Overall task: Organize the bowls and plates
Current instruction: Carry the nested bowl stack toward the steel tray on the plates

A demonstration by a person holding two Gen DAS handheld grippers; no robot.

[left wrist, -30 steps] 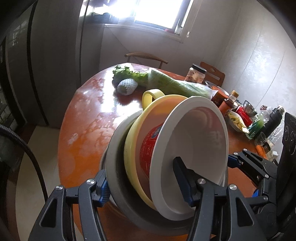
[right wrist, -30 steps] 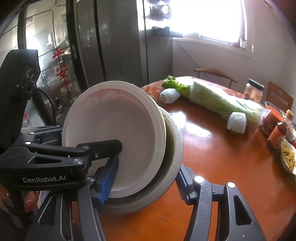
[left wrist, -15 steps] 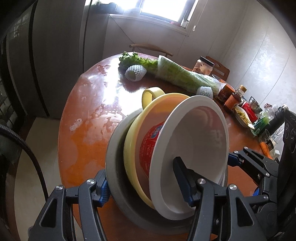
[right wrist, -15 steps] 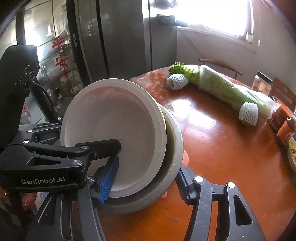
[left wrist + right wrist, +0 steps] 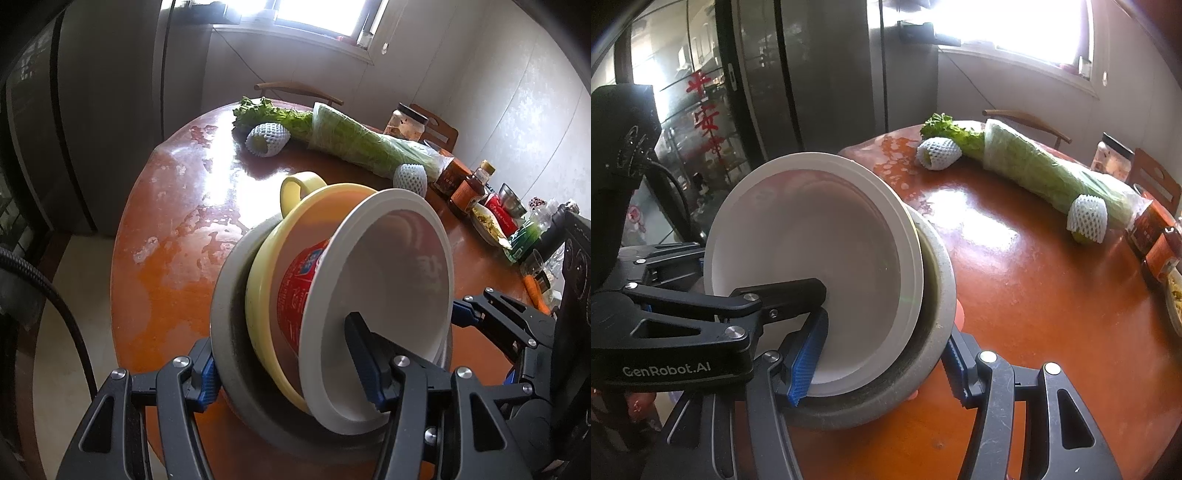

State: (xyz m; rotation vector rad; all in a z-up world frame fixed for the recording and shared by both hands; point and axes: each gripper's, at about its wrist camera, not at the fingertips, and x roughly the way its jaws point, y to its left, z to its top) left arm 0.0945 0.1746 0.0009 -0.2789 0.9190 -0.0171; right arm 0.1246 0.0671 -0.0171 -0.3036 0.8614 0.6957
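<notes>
stack: grey bowl, yellow bowl, white bowl nested, tilted over the surface near edge
left claw: clamped on stack
right claw: clamped on it too

This is a home kitchen with a dining corner. Daylight is pouring through a window at the far wall and glaring off a round, reddish wooden counter. A tall steel refrigerator is standing at the left, with red paper characters showing on the glass door beside it. Wooden chairs are sitting tucked in at the far side. Wrapped leafy greens and fruit in foam netting are lying on the counter, while a jar, sauce bottles and a carrot are crowding its right edge.
</notes>
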